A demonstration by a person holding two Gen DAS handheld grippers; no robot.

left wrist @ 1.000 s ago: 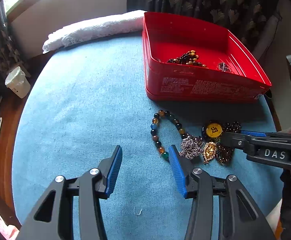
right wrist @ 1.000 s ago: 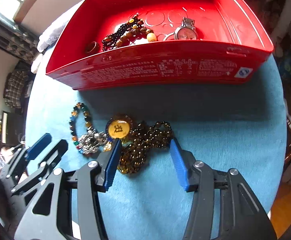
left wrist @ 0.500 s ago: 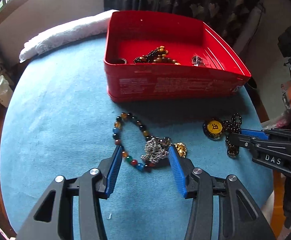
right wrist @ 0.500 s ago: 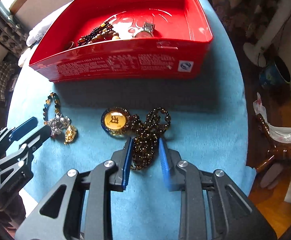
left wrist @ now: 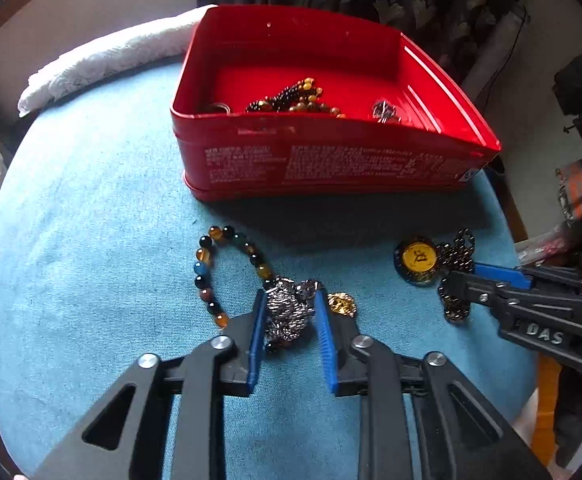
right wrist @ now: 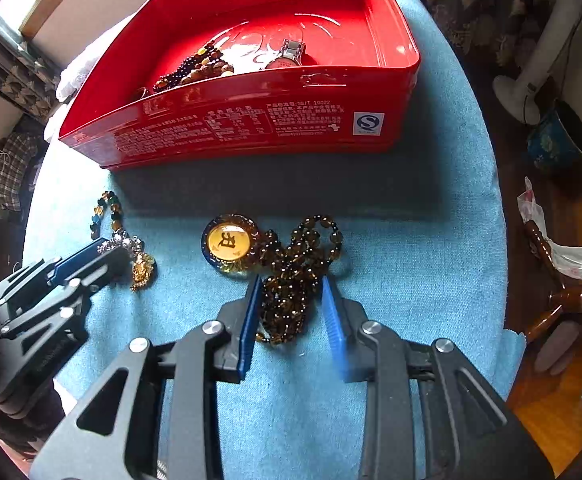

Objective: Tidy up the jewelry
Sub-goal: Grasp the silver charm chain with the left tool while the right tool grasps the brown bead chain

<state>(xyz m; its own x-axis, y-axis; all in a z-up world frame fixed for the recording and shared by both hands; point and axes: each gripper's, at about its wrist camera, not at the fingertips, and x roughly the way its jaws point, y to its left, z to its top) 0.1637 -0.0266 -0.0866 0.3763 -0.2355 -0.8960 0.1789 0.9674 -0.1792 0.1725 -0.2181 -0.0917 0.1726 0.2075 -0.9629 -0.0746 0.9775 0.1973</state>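
Left wrist view
Left gripper: it is angled steeply down at the blue cloth; its jaws are closing, and the silver pendant is seen between the blue pads, which look to be touching it on both sides.
Bead bracelet: it is laid in a loop on the cloth, joined to the silver pendant; a small gold charm is seen just beside the right pad, outside the jaws.
Red tin: it stands beyond the bracelet, with beads and a watch already inside.
Advice for the lift: the closing is best finished on the pendant's bulk before any rise, so that the bracelet is drawn up behind it and not shed.

Right wrist view
Right gripper: its jaws are opening slightly; the dark bead necklace is bunched between the pads, the left pad against the beads, the right pad apparently just clear.
Yellow medallion: it is laid flat, just beyond the left pad, attached to the necklace.
Advice for the grip: the pads are best re-closed on the thickest part of the bunch; a thin strand could be lost.
Risk: the hanging medallion may be caught on the tin's near wall, so a high carry is judged wise.
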